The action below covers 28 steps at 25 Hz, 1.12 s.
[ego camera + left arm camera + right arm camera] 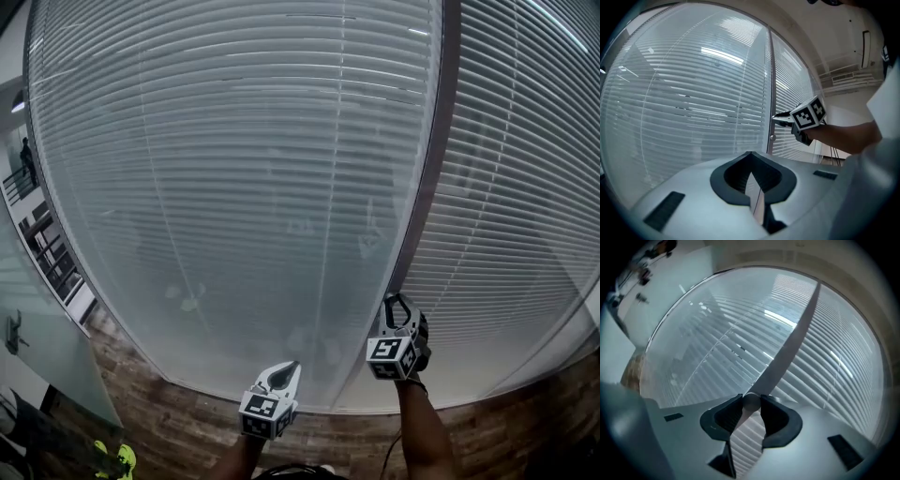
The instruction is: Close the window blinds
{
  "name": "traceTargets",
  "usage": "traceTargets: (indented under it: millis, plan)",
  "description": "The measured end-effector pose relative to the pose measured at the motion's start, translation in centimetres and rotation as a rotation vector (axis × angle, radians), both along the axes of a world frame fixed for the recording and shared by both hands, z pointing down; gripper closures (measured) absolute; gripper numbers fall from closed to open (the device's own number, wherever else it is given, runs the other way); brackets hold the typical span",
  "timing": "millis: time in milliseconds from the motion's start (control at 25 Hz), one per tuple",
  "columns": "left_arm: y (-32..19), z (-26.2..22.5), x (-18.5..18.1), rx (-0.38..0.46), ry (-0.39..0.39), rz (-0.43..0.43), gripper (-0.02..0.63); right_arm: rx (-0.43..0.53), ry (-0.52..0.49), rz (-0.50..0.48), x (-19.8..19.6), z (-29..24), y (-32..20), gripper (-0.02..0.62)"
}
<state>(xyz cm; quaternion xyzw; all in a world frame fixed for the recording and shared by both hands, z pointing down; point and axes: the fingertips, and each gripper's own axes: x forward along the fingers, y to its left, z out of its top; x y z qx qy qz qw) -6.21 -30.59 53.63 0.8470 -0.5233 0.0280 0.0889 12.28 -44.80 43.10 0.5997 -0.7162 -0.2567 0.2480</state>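
Left claw [281,373]: low in the head view, left of centre, on a bare forearm. In its own view the dark pads [733,176] meet at their tips [751,154] with nothing between them. It hangs clear of the glass.
Right claw [398,302]: higher and right of the left one in the head view, reaching to the foot of the window's upright bar. Its jaws are narrowed onto a knob, one pad [776,416] pressing on each side.
Small round grey knob [751,402]: low centre of the right gripper view, clamped between the pads, at the lower end of the bar.
Brown plank-patterned floor [169,412]: a curved band across the bottom of the head view, along the window's foot.
Dark upright frame bar [427,169]: runs from the top right of the head view down to the right claw, parting two panes.
White horizontal slat window blinds [234,169]: fill both panes, left and right of the bar, and reach down to the sill. The slats lie level with thin gaps, and faint shapes show through.
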Motion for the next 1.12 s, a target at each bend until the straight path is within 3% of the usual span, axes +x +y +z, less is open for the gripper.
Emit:
traceTargets:
  millis: [120, 200, 480, 560, 920, 1120]
  plan:
    - [0.0, -0.3, -0.6, -0.004, 0.006, -0.022, 0.606, 0.044, 0.251, -0.007, -0.2, 0.3, 0.0, 0.469]
    - [0.0, -0.5, -1.0, -0.005, 0.011, -0.044, 0.606, 0.052, 0.343, -0.017, -0.3, 0.9, 0.0, 0.469]
    - [0.1, -1.0, -1.1, -0.004, 0.016, -0.047, 0.606, 0.057, 0.339, -0.013, -0.4, 0.8, -0.2, 0.469]
    - [0.1, -1.3, -0.9, -0.008, 0.008, -0.045, 0.606, 0.042, 0.283, -0.012, -0.4, 0.6, -0.1, 0.469]
    - [0.9, 0.0, -1.9, 0.003, 0.023, -0.03, 0.606, -0.002, -0.201, -0.118, -2.0, -2.4, 3.9, 0.469]
    - [2.6, 2.4, -3.0, 0.005, 0.012, 0.0, 0.606, -0.004, -0.302, -0.103, -2.7, 0.2, 7.9, 0.482]
